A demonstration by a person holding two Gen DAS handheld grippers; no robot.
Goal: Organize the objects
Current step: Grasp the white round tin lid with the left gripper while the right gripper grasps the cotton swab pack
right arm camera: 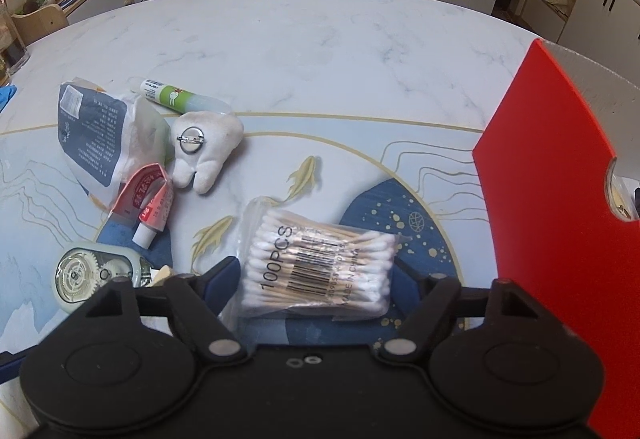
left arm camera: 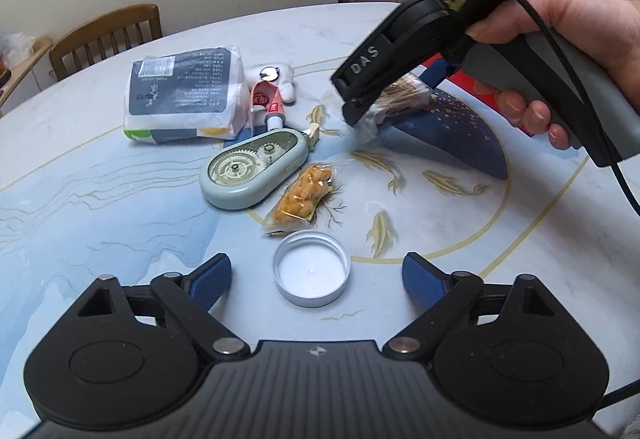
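A clear pack of cotton swabs (right arm camera: 320,259) lies on the blue patch of the patterned table (right arm camera: 320,51). My right gripper (right arm camera: 316,279) straddles it from above, and both blue pads touch the ends of the pack. In the left wrist view a hand holds the right gripper (left arm camera: 394,95) tilted down onto the same pack. A white plastic lid (left arm camera: 311,269) lies open side up on the table. My left gripper (left arm camera: 318,273) stands open around the lid, its pads well apart from the rim.
A red box (right arm camera: 552,199) stands at the right. Left of the swabs lie a tissue pack (left arm camera: 184,95), a folded tube (left arm camera: 268,103), a tooth-shaped plush (right arm camera: 208,147), a glue stick (right arm camera: 176,95), a correction tape dispenser (left arm camera: 252,171) and a snack packet (left arm camera: 304,195). A wooden chair (left arm camera: 108,35) stands behind.
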